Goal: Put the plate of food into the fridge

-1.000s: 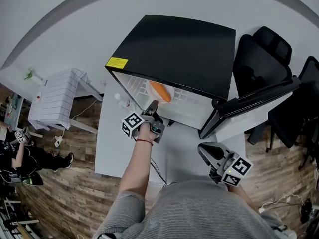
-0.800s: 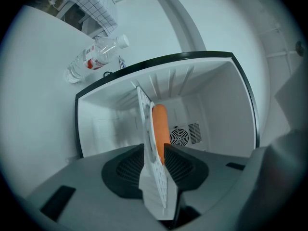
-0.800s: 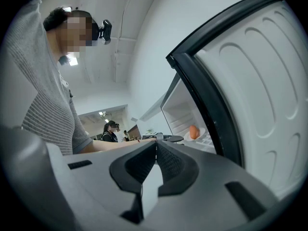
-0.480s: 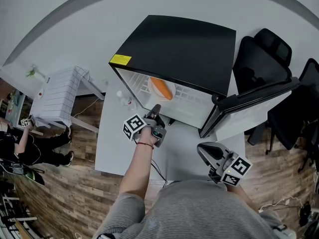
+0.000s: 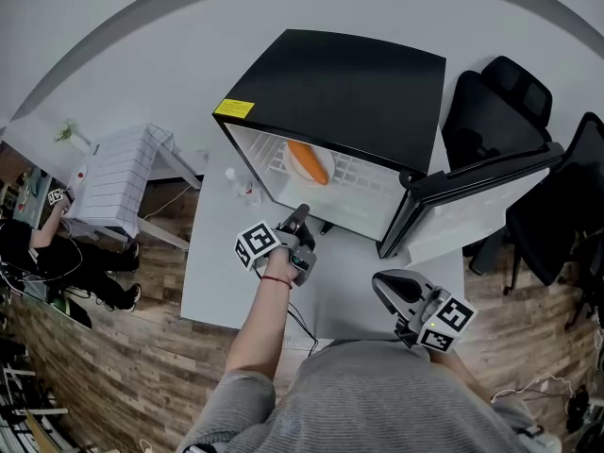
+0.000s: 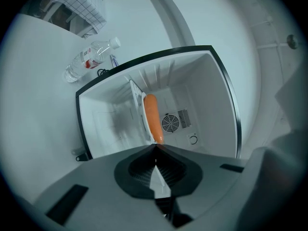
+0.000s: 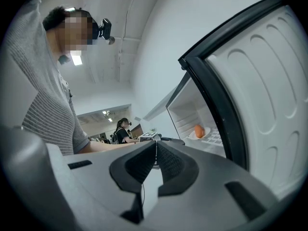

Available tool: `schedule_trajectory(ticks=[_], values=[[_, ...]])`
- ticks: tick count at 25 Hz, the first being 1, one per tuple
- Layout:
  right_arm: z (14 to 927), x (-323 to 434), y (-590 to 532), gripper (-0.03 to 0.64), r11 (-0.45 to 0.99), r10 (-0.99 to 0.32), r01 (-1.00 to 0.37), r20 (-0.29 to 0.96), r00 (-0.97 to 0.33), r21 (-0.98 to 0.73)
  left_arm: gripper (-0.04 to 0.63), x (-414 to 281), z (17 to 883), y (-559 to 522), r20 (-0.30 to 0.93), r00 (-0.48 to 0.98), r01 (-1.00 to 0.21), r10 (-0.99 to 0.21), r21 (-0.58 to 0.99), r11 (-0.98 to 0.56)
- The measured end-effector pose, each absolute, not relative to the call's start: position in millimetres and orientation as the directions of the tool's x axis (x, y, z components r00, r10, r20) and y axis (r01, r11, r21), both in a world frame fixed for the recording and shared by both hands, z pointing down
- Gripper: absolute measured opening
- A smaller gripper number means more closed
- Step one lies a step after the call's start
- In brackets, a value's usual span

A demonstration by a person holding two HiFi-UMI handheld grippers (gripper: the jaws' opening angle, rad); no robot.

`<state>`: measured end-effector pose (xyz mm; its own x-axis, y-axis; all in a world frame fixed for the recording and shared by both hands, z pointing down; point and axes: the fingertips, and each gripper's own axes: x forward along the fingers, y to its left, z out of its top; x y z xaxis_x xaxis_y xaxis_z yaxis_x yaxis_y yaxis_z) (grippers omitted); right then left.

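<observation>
The small black fridge stands open on the white table. A white plate with an orange piece of food rests on its wire shelf. My left gripper is just outside the fridge mouth, shut, with nothing between its jaws. In the left gripper view the plate shows edge-on with the food beyond the shut left gripper. My right gripper hangs near my body, below the fridge door. It is shut and empty too.
A clear water bottle lies on the table left of the fridge. The open door sticks out to the right, with black office chairs behind it. A white slatted stool stands at the left. A person is at the far left.
My left gripper has drawn back out of the fridge toward me and its jaws have closed. The plate of food stays on the shelf. The right gripper has hardly moved.
</observation>
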<state>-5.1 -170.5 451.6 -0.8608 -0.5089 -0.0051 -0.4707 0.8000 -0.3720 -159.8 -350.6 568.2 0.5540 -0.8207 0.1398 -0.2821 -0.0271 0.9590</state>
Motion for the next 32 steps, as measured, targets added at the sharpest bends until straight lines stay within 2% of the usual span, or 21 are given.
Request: schedule_trajectory(ticks=[8, 17, 24, 32], values=[[457, -6, -162, 0.014, 0.805, -0.497, -0.464, 0.007, -0.868, -0.371, 0.011, -139, 560, -311, 0.088, 0.59, -0.233, -0.802, 0.97, -0.065], [457, -8, -154, 0.014, 0.813, -0.481, -0.45, 0.01, -0.877, -0.37, 0.011, -114, 542, -262, 0.049, 0.622, -0.324, -0.781, 0.925, -0.2], [460, -9, -152, 0.014, 0.818, -0.473, -0.444, 0.011, -0.881, -0.367, 0.011, -108, 530, -238, 0.049, 0.622, -0.485, -0.781, 0.807, -0.336], [465, -10, -149, 0.014, 0.829, -0.458, -0.438, 0.026, -0.888, -0.349, 0.012, -89, 516, -209, 0.0, 0.677, -0.522, -0.736, 0.705, -0.48]])
